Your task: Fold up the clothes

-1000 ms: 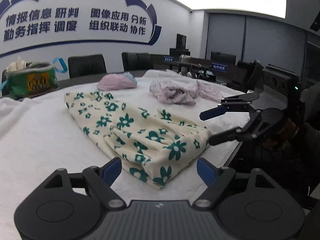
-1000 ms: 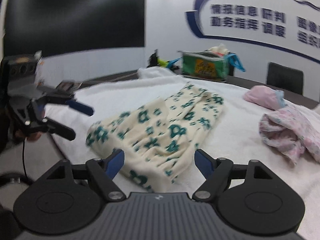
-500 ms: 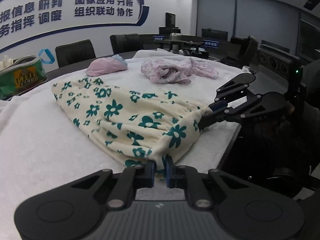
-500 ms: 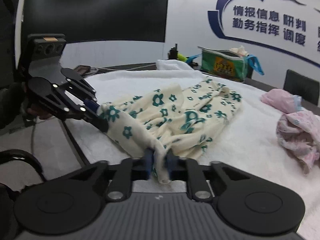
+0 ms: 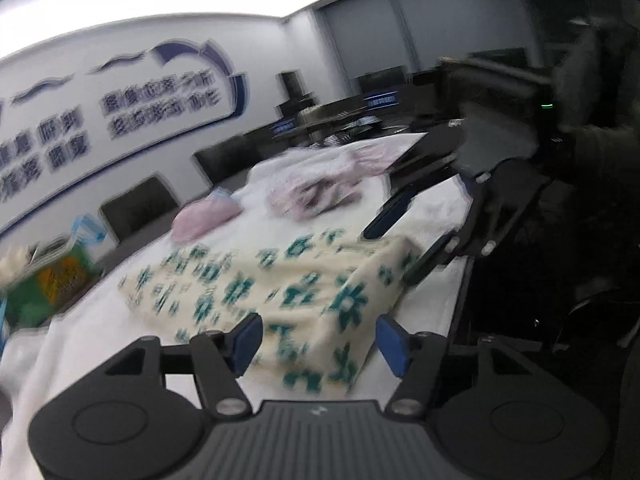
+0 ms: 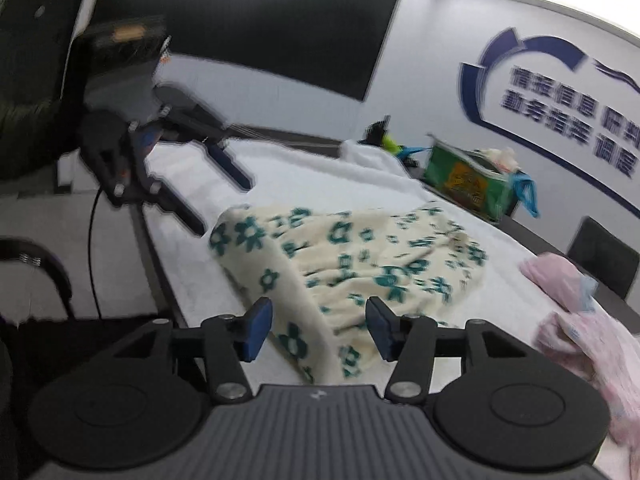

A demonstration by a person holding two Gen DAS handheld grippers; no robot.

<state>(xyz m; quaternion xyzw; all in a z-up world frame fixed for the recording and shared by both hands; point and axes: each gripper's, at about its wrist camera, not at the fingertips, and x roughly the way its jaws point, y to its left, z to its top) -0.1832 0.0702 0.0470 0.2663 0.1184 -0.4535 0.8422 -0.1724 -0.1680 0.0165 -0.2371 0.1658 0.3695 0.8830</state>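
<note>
Floral garment (image 5: 280, 280) lies crumpled on the white-covered desk (image 5: 88, 332), its near hem between both sets of tongs. Left tongs (image 5: 318, 338) released, jaws just reopened, pads clear of the cloth. Right tongs (image 6: 318, 328) likewise released, just reopened, cloth lying loose between the pads. Both views blurred.

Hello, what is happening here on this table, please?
A person is folding clothes with a hand-held gripper in each hand. Both the left gripper and the right gripper have just been opening; the near edge of the cream garment with green flowers lies between their blue pads, not pinched. It rests on the white towel. Pink clothes wait behind.
</note>
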